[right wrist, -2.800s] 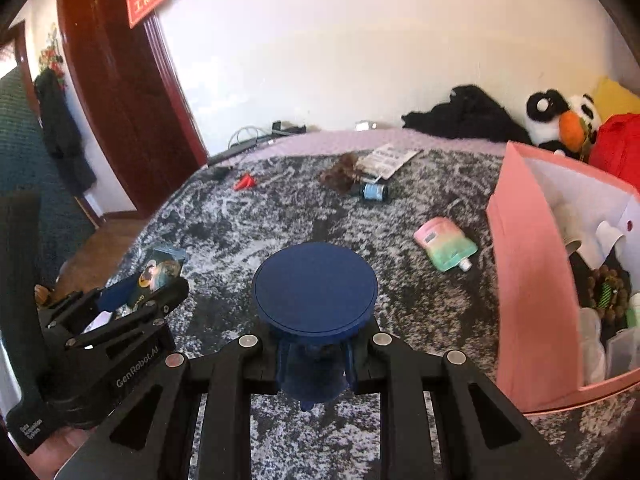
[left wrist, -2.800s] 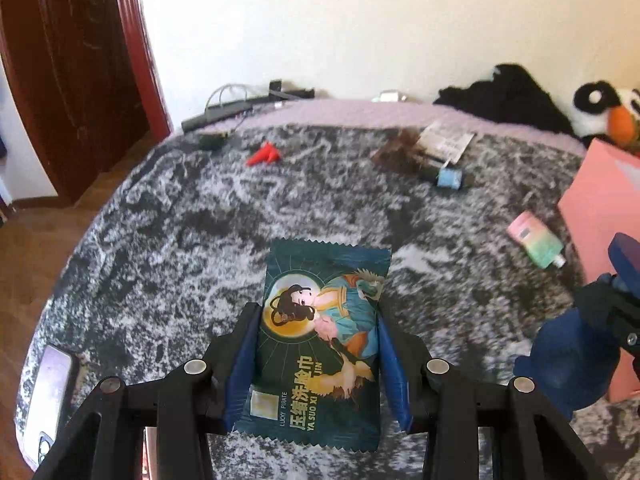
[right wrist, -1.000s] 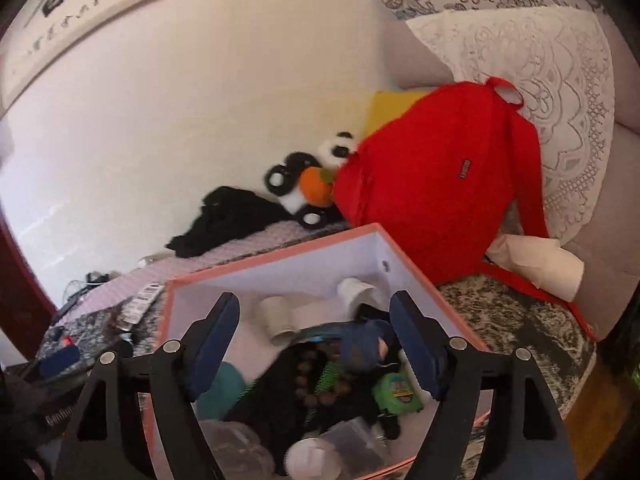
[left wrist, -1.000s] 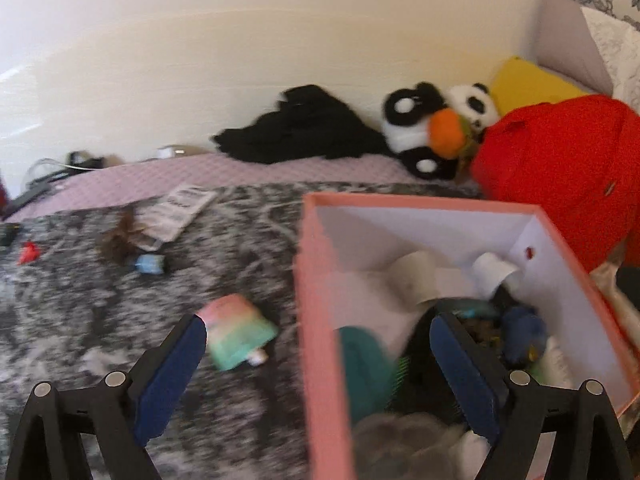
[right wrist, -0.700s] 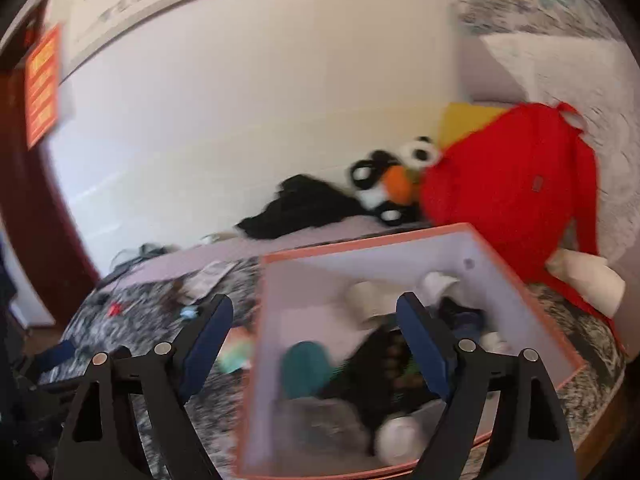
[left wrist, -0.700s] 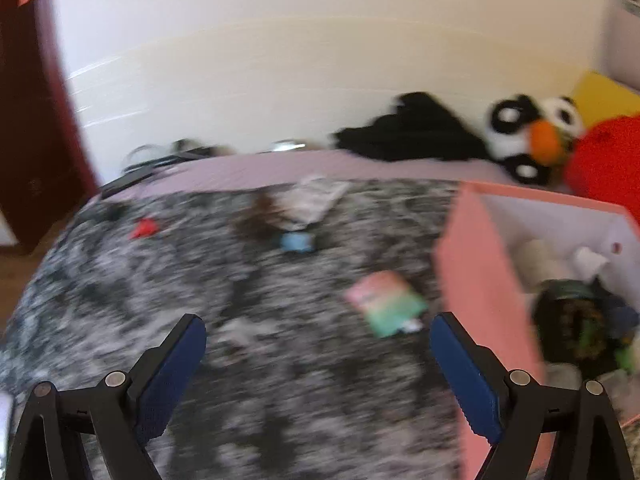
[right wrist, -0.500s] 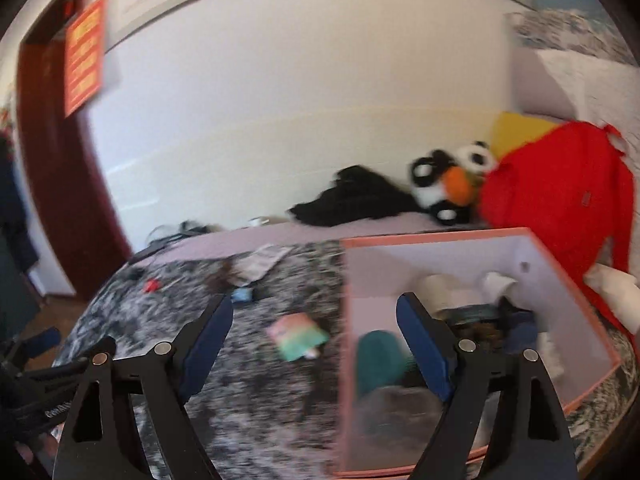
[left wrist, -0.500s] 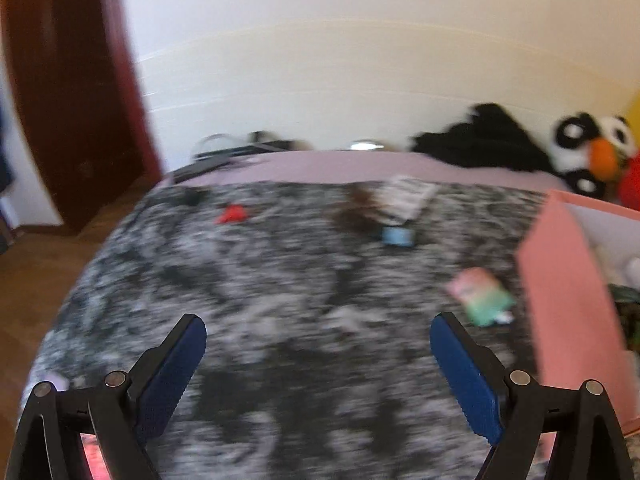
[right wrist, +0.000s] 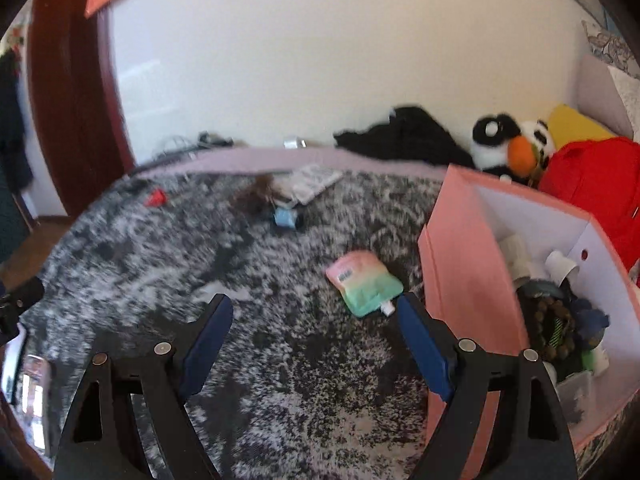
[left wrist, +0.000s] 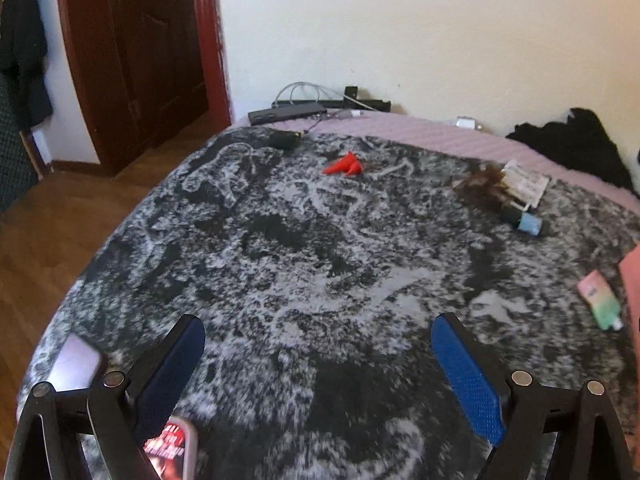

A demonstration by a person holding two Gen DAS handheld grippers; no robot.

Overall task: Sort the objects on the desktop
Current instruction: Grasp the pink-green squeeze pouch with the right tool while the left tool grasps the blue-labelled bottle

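Observation:
Both grippers are open and empty above a grey mottled blanket (left wrist: 320, 260). My left gripper (left wrist: 320, 364) faces the blanket's left half, where a red clip (left wrist: 344, 166), a brown hair tuft (left wrist: 480, 186), a paper card (left wrist: 524, 184) and a small blue-capped bottle (left wrist: 524, 220) lie far ahead. My right gripper (right wrist: 312, 336) hovers just short of a pink-green pouch (right wrist: 362, 282), which also shows in the left wrist view (left wrist: 600, 300). The pink box (right wrist: 460, 280) at right holds several sorted items.
A phone (left wrist: 76, 364) and a red-printed packet (left wrist: 172, 448) lie at the blanket's near left edge. Cables and a black bar (left wrist: 288, 112) lie at the far edge. A black cloth (right wrist: 404, 136), a panda toy (right wrist: 508, 144) and a red bag (right wrist: 596, 188) sit behind the box.
Both grippers have let go of the green packet and the blue lidded item into the box, opened, and swung left from the box back over the blanket.

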